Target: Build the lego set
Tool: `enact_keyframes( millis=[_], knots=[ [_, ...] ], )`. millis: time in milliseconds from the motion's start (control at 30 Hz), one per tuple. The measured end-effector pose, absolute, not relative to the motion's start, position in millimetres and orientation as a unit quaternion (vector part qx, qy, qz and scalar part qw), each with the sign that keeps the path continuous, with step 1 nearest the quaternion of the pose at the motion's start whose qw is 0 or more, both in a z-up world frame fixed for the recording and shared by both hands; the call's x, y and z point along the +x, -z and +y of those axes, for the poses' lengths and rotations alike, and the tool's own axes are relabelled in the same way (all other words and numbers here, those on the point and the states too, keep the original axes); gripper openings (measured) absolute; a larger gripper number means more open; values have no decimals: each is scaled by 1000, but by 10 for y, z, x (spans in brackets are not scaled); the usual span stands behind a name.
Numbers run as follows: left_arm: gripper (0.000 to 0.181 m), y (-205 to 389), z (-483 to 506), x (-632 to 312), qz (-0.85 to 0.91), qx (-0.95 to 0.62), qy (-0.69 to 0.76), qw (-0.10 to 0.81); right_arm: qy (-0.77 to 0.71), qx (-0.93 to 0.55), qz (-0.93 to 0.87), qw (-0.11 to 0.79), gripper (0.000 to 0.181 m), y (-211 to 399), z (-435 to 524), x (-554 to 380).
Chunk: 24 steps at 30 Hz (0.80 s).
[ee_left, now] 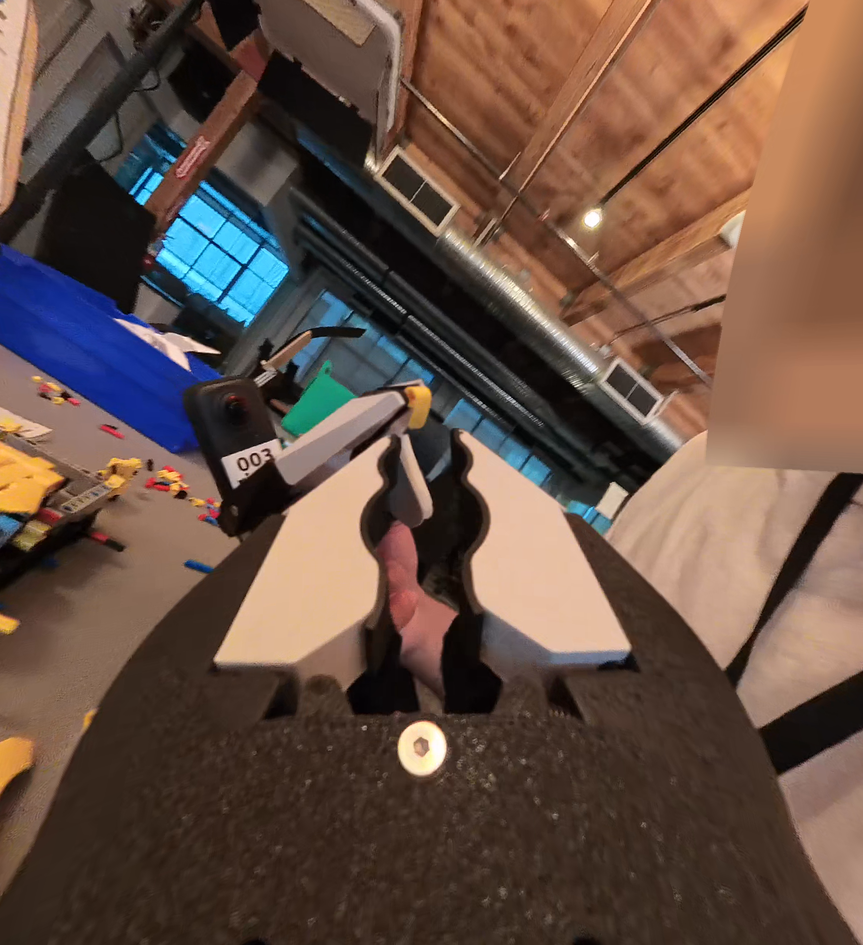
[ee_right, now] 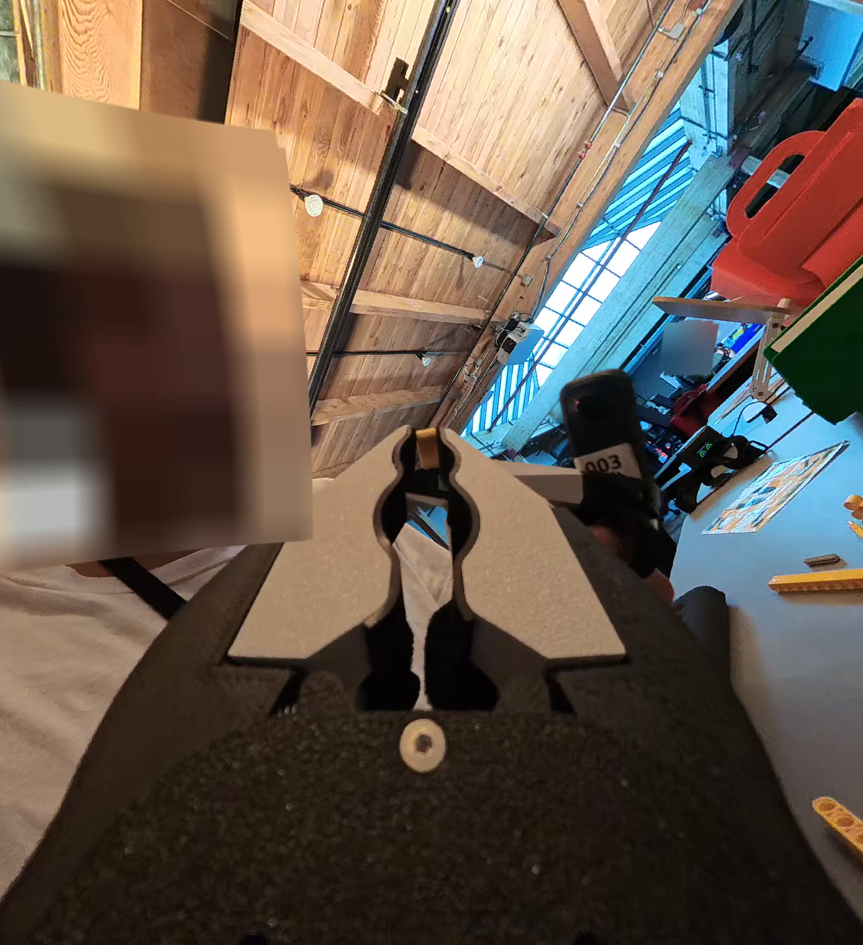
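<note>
Right wrist view: a small yellow piece (ee_right: 426, 449), light, stiff and easily dropped, is pinched at the tips of the right gripper (ee_right: 426, 434); the left gripper (ee_left: 421, 445) is held slightly open and empty, raised off the table.

Grey table (ee_left: 127, 578) — scattered bricks (ee_left: 173, 483)

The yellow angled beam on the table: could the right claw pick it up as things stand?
Probably not: the right claw is raised, already shut on a small yellow piece; the beam lies uncovered.
</note>
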<state>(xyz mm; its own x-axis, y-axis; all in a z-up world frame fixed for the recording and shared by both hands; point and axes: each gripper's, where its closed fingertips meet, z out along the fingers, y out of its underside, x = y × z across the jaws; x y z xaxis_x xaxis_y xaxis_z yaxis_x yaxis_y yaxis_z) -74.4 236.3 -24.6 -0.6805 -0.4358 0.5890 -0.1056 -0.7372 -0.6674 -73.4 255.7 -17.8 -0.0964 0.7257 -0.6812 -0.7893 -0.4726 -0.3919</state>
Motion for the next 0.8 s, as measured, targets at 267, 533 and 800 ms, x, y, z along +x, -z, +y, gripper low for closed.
enact_keyframes(
  millis=[267,533,800],
  knots=[
    [5,255,2433,-774,307,-376,873,50,-749,-436,39,497,7,261,2555,-785],
    [0,326,2534,-773,304,-386,870,40,-617,-550,-21,562,20,428,2557,-793],
    [0,473,2503,-714,319,-410,854,14,-123,-704,-260,649,38,630,2634,-827]
  ],
)
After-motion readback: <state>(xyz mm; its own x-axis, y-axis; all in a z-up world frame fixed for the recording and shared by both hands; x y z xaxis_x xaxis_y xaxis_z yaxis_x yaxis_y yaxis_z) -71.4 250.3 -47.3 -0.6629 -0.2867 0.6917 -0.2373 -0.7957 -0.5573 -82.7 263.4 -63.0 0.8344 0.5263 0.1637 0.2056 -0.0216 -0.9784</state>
